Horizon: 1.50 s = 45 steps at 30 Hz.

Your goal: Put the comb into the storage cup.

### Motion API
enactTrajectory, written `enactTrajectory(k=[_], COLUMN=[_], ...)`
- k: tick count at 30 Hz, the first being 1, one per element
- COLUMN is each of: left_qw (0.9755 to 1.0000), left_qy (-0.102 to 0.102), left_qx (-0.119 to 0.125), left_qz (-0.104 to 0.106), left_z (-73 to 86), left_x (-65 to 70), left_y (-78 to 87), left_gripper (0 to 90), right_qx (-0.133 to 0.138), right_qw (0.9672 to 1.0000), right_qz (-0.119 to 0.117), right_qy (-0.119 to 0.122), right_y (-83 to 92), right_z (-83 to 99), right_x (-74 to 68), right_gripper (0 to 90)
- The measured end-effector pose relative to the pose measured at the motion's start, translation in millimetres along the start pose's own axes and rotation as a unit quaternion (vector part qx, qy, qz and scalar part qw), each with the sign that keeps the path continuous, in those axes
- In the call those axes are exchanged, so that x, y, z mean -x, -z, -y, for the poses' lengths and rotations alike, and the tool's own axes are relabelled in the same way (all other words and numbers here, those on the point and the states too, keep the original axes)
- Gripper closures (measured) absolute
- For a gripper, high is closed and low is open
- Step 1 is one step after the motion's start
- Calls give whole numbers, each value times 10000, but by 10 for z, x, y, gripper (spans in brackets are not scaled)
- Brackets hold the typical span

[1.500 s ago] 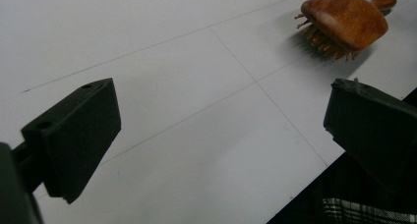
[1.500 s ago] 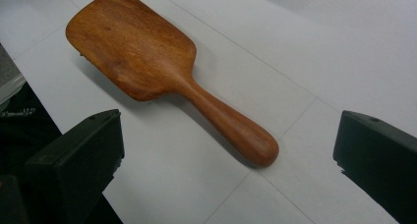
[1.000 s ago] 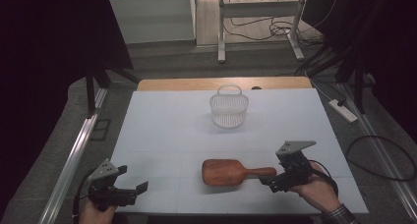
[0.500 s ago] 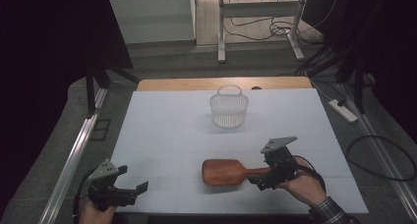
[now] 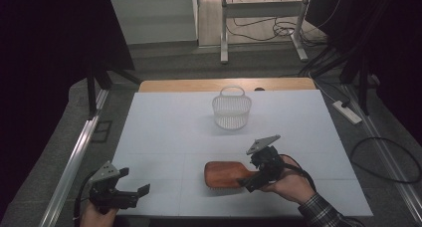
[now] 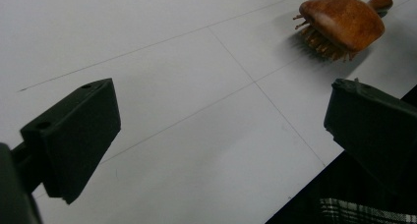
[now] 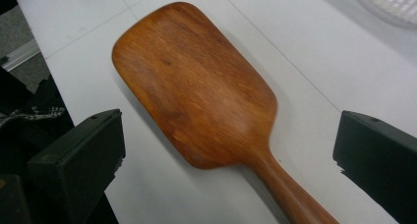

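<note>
Hairbrush (image 5: 226,174), wooden paddle type, lies bristles-down on the white worktop (image 5: 164,132) near its front edge, handle pointing at the right gripper (image 5: 253,179); likely rigid, light, smooth-backed and so a bit slippery. Right gripper has its jaws spread wide either side of the handle (image 7: 290,194), gripping nothing yet; the narrow handle near the neck looks the best hold. Left gripper (image 5: 133,193) sits wide open and empty at the front-left corner, well apart from the brush.
</note>
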<state>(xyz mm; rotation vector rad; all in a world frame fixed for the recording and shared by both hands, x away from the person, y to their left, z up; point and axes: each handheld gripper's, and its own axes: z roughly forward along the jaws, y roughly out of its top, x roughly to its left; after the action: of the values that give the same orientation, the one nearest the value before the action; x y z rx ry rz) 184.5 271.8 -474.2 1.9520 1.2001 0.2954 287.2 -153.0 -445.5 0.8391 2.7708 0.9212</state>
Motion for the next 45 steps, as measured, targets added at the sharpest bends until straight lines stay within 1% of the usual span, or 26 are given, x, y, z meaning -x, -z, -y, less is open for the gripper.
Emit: enactTrajectory(k=[3, 8, 10, 12, 15, 16, 17, 18, 19, 20, 21, 22, 23, 24, 25, 29, 31, 32, 34, 37, 38, 39, 40, 43, 44, 45], left_qw=[10000, 10000, 10000, 10000, 10000, 10000, 10000, 10000, 10000, 10000, 10000, 10000, 10000, 10000, 10000, 10000, 10000, 10000, 10000, 10000, 10000, 10000, 10000, 10000, 10000, 10000], left_qy=[2, 0, 0, -3, -3, -4, -5, -8, -6, -11, -15, -14, -14, -13, -5, -12, -15, -16, -23, -20, -21, -22, -22, -20, -21, -19], left_qx=[1, -1, -2, -1, -1, -1, -2, -2, -2, -4, 2, 2, 2, 1, 6, 1, -4, -9, -12, -13, -12, -10, -5, -3, -1, 0], left_qz=[6, 9, 10, 10, 18, 19, 19, 20, 27, 24, 20, 29, 29, 34, 36, 38, 38, 42, 41, 42, 41, 42, 43, 48, 46, 48], left_z=[0, 0, 0, 0, 0, 0, 0, 0, 0, 1, 1, 1, 1, 1, 1, 1, 1, 1, 0, 0, 0, 1, 1, 1, 2, 2], left_x=[-1, 0, 0, -1, -3, -3, -3, -3, -2, -2, -2, -2, -2, -3, -3, -4, -4, -4, -3, -4, -3, -3, -3, -4, -4, -5], left_y=[1, 0, 0, 0, 0, 0, 0, 1, 0, 0, 0, 1, 1, 1, 1, 2, 1, 1, 1, 0, 1, 1, 1, 1, 1, 0], left_gripper=[14, 14, 14, 14, 14, 14, 14, 14, 14, 14, 14, 14, 14, 14, 14, 14, 14, 14, 14, 15, 14, 15, 15, 15, 15, 15], right_qx=[-40, -62, -92, -106, -124, -131, -135, -148, -157, -159, -172, -210, -210, -231, -238, -316, -325, -289, -306, -344, -410, -433, -433, -510, -577, -577], right_qw=[10000, 9999, 9998, 9997, 9995, 9994, 9991, 9989, 9985, 9984, 9982, 9976, 9976, 9974, 9973, 9959, 9946, 9939, 9936, 9926, 9915, 9912, 9912, 9897, 9888, 9888], right_qz=[-40, -88, -122, -114, -118, -155, -187, -212, -293, -311, -319, -398, -398, -453, -459, -615, -785, -850, -873, -894, -914, -908, -908, -974, -1016, -1016], right_qy=[61, 90, 148, 170, 264, 296, 355, 391, 438, 452, 475, 519, 519, 517, 522, 576, 595, 636, 644, 747, 834, 862, 862, 914, 928, 928], right_y=[-42, -88, -121, -129, -153, -157, -160, -157, -155, -158, -161, -163, -163, -168, -173, -188, -193, -197, -203, -233, -274, -290, -290, -366, -407, -407], right_z=[-42, -89, -122, -128, -148, -154, -164, -166, -169, -174, -180, -186, -186, -191, -197, -222, -239, -250, -258, -266, -258, -252, -252, -219, -199, -199], right_x=[-27, -60, -79, -84, -105, -110, -124, -129, -135, -139, -143, -144, -144, -146, -146, -138, -128, -130, -132, -161, -188, -197, -197, -227, -240, -240], right_gripper=[0, 0, 0, 0, 48, 78, 160, 221, 260, 302, 367, 430, 430, 459, 525, 758, 889, 899, 899, 899, 899, 899, 899, 899, 899, 899])
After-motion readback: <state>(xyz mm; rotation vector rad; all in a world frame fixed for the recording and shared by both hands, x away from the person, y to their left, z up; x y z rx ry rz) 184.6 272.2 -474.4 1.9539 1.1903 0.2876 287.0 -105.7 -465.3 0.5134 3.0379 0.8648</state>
